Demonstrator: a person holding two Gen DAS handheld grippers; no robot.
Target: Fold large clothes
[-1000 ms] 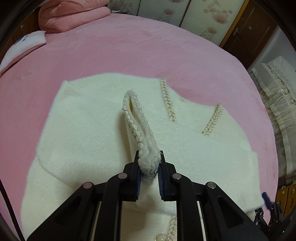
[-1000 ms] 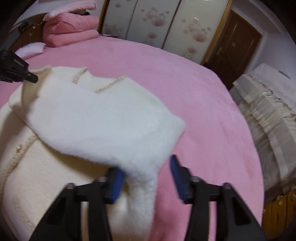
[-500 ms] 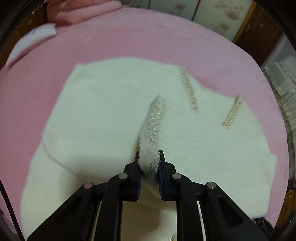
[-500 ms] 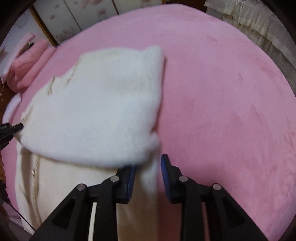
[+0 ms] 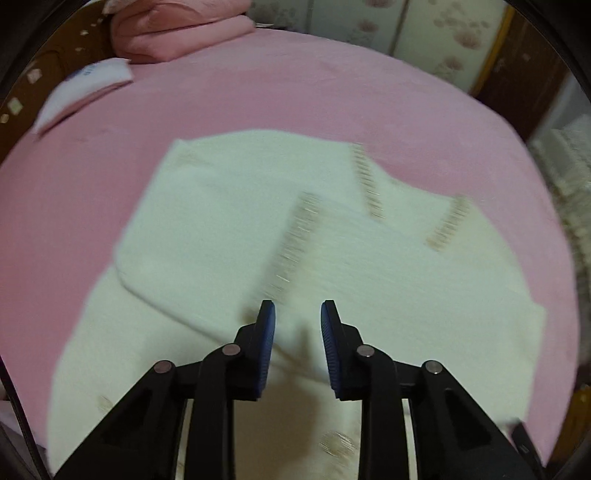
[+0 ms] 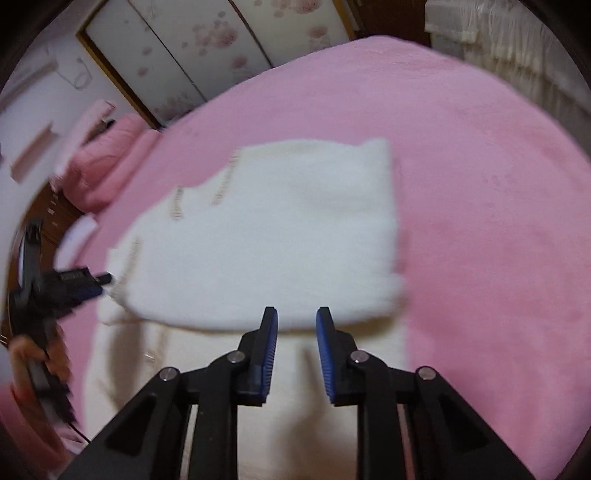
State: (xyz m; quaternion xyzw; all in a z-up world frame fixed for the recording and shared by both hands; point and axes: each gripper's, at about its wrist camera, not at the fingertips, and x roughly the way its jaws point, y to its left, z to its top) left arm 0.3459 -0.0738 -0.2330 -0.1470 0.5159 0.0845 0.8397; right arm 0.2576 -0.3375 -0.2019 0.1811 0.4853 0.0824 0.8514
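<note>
Folded pink bedding (image 5: 173,31) sits at the far left corner of the pink bed cover (image 5: 332,92), with a white pillow (image 5: 85,88) beside it. Toward the middle, the cream fleece jacket (image 5: 221,221) lies flat on the cover, its sleeves folded in across the body and braided trim (image 5: 369,184) showing at the neckline. The left gripper (image 5: 294,314) hovers over the jacket's lower part, jaws parted with nothing between them. In the right wrist view, the jacket (image 6: 295,229) lies ahead, the folded sleeve uppermost. The right gripper (image 6: 295,319) also stands with its blue pads (image 6: 325,350) apart, holding nothing, above the cream fabric.
</note>
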